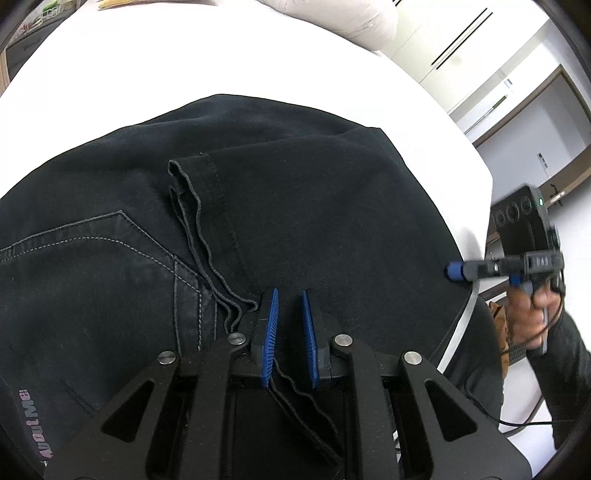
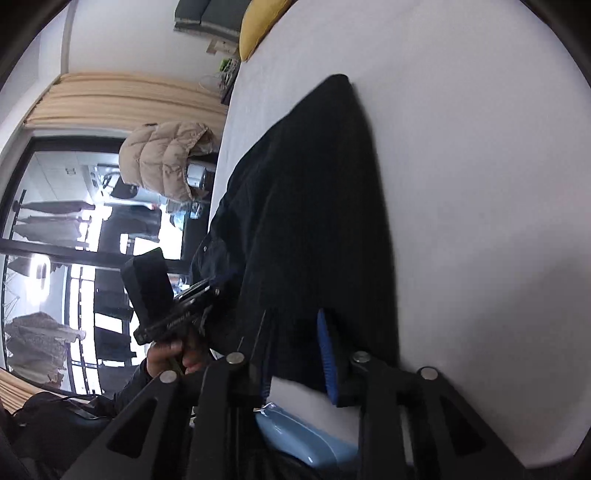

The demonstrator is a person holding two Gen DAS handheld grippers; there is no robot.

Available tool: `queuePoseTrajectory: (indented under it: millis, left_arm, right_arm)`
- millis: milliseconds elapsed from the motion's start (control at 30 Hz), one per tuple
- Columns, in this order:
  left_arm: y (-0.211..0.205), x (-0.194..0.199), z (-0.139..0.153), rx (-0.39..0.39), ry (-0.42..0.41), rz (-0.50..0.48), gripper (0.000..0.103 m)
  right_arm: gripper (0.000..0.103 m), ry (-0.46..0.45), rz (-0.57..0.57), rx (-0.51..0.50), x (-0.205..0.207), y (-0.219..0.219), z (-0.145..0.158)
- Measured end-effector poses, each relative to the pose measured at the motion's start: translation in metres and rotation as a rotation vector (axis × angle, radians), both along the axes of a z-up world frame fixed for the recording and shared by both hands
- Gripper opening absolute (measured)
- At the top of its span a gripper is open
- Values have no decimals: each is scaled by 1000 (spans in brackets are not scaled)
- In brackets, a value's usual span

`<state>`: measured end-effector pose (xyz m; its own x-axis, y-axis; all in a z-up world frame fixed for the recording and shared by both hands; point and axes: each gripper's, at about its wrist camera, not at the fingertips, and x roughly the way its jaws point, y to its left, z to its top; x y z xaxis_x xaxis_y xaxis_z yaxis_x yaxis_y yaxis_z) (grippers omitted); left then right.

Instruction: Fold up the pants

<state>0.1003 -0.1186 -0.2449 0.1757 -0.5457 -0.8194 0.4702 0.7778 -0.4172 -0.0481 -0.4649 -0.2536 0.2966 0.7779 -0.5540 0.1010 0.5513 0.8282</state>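
Dark, near-black pants (image 1: pixel 295 206) lie folded on a white bed (image 1: pixel 147 66), with a back pocket (image 1: pixel 92 258) at the left and leg hems lying over the seat. My left gripper (image 1: pixel 288 299) hovers over the hem edge, its blue pads a small gap apart, nothing pinched. My right gripper shows at the pants' right edge in the left wrist view (image 1: pixel 452 272). In the right wrist view the right gripper (image 2: pixel 295 332) has its blue pads (image 2: pixel 327 354) spread around the folded pants edge (image 2: pixel 314 221); whether it pinches is unclear. The left gripper's body (image 2: pixel 162 295) shows there too.
A beige pillow (image 1: pixel 354 22) lies at the bed's far end. A yellow pillow (image 2: pixel 258 26) sits at the bed's head. A tan puffer jacket (image 2: pixel 166 162) hangs beside the bed by a window. A light blue object (image 2: pixel 306 435) is below the bed edge.
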Motion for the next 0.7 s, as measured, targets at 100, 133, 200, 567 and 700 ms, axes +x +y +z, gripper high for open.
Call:
queuePoseTrajectory:
  millis: [100,133,200,567,700]
  left_arm:
    - [6,-1,1,-14,-4,5,13]
    - [9,-1,2,-21,-4,10,13]
    - [15,-5,8,-32,-8,31,13]
    - [133,-88,79,-109,-153,235,16]
    - [209,-115,79,-187,-127,442,66]
  right_arm:
    - [22,-8,-60,24,-5,4,-5]
    - [19,-14,-66,15,-4,5,-6]
    - [17,-13,-83,4,-5,4,-7]
    - [103,-181,-217,78,-1,34,38]
    - [95,-136,-155,-139,12,58,26]
